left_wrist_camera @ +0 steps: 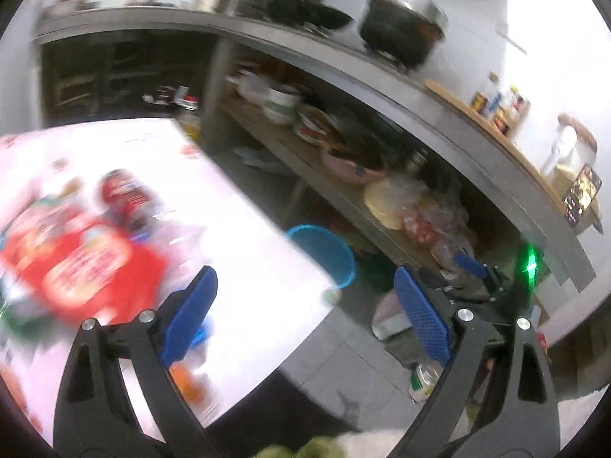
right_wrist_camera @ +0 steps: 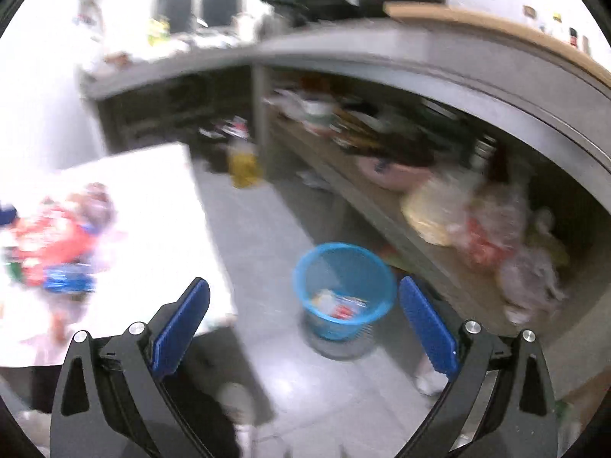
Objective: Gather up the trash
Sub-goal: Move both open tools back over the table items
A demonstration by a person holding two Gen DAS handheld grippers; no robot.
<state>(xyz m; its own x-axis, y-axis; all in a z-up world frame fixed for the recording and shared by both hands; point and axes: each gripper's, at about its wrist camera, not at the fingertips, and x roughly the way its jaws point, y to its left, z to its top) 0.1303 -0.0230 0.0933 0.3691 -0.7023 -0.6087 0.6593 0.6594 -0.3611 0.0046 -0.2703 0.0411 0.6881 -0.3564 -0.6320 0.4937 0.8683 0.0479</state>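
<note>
A blue mesh waste basket (right_wrist_camera: 343,290) stands on the grey floor beside the white table (right_wrist_camera: 152,206); it holds some wrappers. It also shows in the left wrist view (left_wrist_camera: 324,253), partly behind the table edge. A blurred pile of red and blue wrappers (left_wrist_camera: 72,252) lies on the white table (left_wrist_camera: 236,236); the pile shows in the right wrist view (right_wrist_camera: 57,244) too. My left gripper (left_wrist_camera: 305,316) is open and empty above the table edge. My right gripper (right_wrist_camera: 305,324) is open and empty above the basket. The right gripper's fingers (left_wrist_camera: 469,263) show in the left wrist view.
A steel counter (left_wrist_camera: 382,87) with a pot (left_wrist_camera: 404,26) and pan runs along the right. Its lower shelf (right_wrist_camera: 382,206) holds bowls and plastic bags. A yellow bottle (right_wrist_camera: 242,164) stands on the floor. A cutting board (right_wrist_camera: 477,19) and jars sit on the counter.
</note>
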